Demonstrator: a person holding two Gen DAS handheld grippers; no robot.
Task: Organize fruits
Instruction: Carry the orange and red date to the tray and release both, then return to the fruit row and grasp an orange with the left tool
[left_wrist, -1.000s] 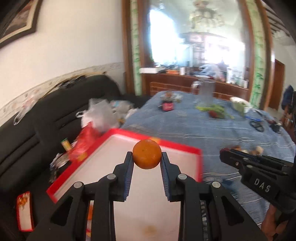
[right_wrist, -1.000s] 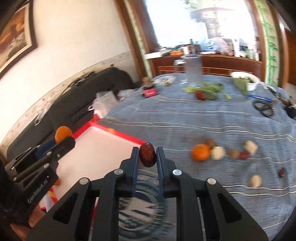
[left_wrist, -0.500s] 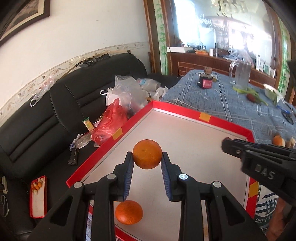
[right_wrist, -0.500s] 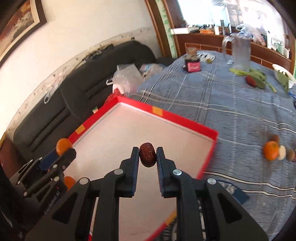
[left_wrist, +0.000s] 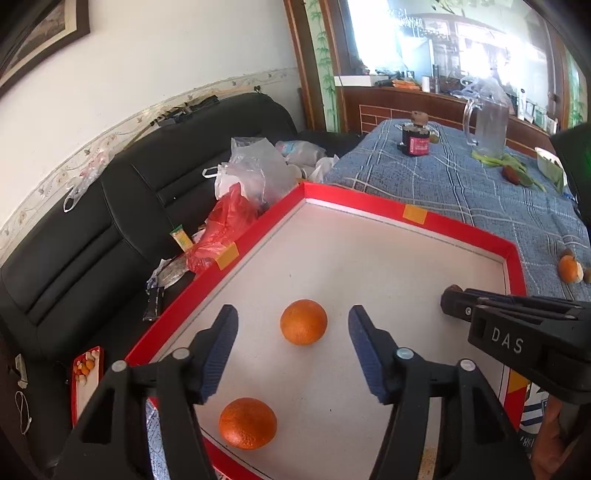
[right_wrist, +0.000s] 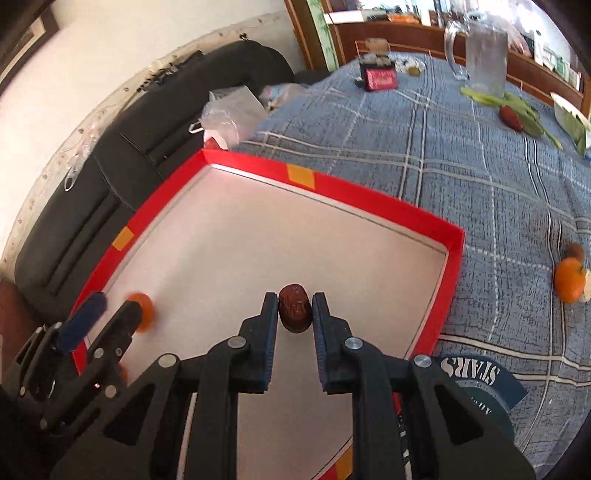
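- Your orange (left_wrist: 303, 322) has a dimpled, matt peel.
- Your tray (left_wrist: 413, 213) looks like red cardboard with a smooth white floor.
- Your tablecloth (right_wrist: 461, 155) is woven cloth.
- Your date (right_wrist: 294, 308) is wrinkled and glossy.

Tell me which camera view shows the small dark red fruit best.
The right wrist view: the dark red fruit sits large and sharp, pinched by the right gripper above the red tray. The left wrist view shows only its tip.

The left gripper (left_wrist: 293, 334) has just been opening; a round orange tangerine (left_wrist: 303, 322) lies free between its blue-padded jaws on the red-rimmed white tray (left_wrist: 369, 206). A second tangerine (left_wrist: 247, 423) lies nearer, left.
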